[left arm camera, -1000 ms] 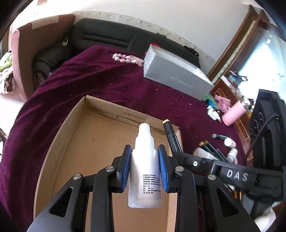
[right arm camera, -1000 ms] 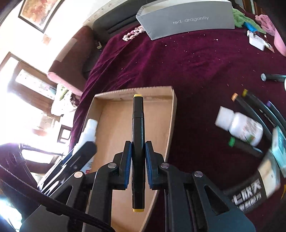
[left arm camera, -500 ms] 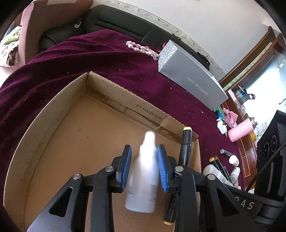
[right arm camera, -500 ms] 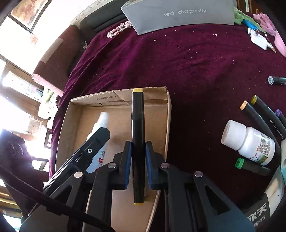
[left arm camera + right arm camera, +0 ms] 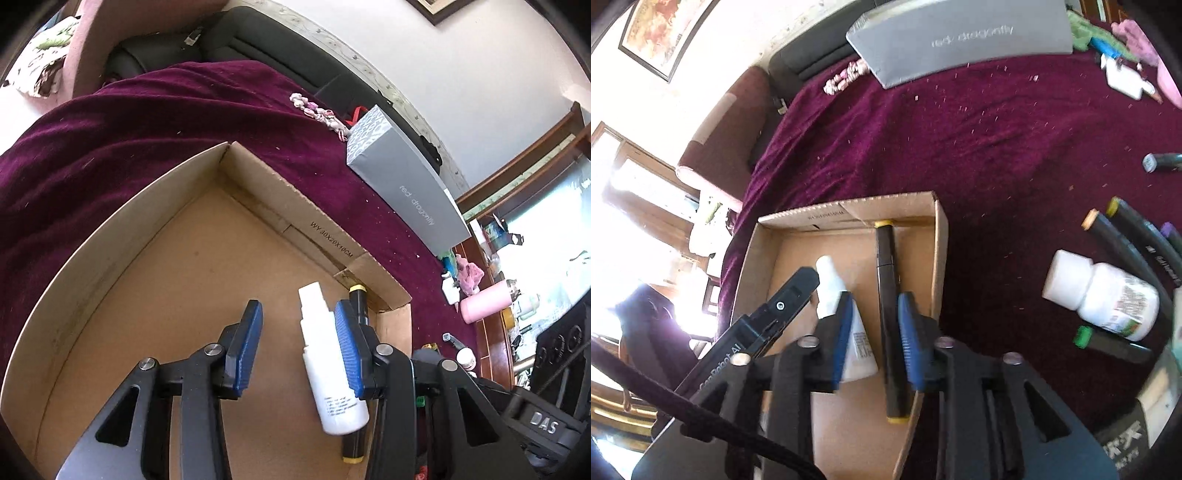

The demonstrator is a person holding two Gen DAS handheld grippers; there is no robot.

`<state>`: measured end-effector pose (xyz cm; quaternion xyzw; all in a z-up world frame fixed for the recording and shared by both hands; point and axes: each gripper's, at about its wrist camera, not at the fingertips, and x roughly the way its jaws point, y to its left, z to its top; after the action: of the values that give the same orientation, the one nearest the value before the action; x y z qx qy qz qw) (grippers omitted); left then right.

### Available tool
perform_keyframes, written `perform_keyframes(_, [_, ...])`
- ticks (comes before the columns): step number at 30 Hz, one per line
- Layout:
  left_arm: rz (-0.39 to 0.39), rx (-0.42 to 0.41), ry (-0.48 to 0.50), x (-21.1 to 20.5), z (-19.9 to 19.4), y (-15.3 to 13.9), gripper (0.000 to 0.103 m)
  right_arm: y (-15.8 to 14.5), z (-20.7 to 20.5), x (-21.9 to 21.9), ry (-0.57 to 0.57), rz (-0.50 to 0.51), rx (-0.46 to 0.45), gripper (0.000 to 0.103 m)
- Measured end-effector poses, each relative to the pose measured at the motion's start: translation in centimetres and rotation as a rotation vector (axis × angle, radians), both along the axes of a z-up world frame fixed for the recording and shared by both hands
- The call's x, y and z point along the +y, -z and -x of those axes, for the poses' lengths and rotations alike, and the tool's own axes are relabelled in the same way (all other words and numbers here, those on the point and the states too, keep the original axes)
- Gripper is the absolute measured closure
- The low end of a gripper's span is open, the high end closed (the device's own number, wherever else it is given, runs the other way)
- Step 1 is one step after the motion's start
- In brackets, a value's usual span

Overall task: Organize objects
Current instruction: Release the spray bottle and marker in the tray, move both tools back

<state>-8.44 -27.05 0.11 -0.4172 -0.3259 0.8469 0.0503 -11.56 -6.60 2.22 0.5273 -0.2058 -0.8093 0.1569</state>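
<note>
two smooth cylinders, perhaps plastic, lie in matte cardboard box.

One cardboard box, holding one white spray bottle and one black marker. Outside it: five more markers, one white pill bottle, one grey box, one pink bottle.

The cardboard box has "WY 30X20X10CM" printed on its far wall. The grey box at the cloth's far edge reads "red dragonfly". A black gripper body at the right edge shows "DAS".
</note>
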Motion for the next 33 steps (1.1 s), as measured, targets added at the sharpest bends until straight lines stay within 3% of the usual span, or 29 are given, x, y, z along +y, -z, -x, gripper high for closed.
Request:
perform_keyframes(6, [-0.013, 0.003, -0.041, 0.3, -2.0, 0.2, 0.068, -1.3, -2.7, 1.6, -0.003, 0.006, 0.055, 0.067])
perform_keyframes(11, [-0.035, -0.009, -0.075, -0.2, -2.8, 0.0, 0.068, -1.2, -5.5, 4.6, 0.021, 0.067, 0.057, 0.067])
perform_keyframes(13, [-0.067, -0.005, -0.093, -0.5, -3.7, -0.6, 0.068, -1.6, -6.6, 6.3, 0.042, 0.098, 0.067, 0.067])
perform_keyframes(15, [-0.051, 0.013, -0.081, 0.3, -4.6, -2.0, 0.068, -2.4, -8.0, 8.6, 0.076, 0.116, 0.095, 0.067])
perform_keyframes(18, [0.036, 0.068, 0.007, 3.5, -5.7, -4.6, 0.058, -3.7, -10.1, 12.5, 0.149, 0.099, 0.15, 0.052])
perform_keyframes(24, [0.169, 0.1, 0.244, 12.4, -6.5, -6.7, 0.055, -3.7, -12.8, 17.6, 0.23, 0.091, 0.192, 0.05])
perform_keyframes(29, [0.25, 0.077, 0.397, 18.7, -7.3, -5.3, 0.056, -1.9, -14.2, 19.5, 0.241, 0.124, 0.164, 0.051])
perform_keyframes(33, [0.273, 0.036, 0.447, 21.1, -8.0, -3.9, 0.056, -1.1, -15.9, 22.1, 0.271, 0.144, 0.162, 0.051])
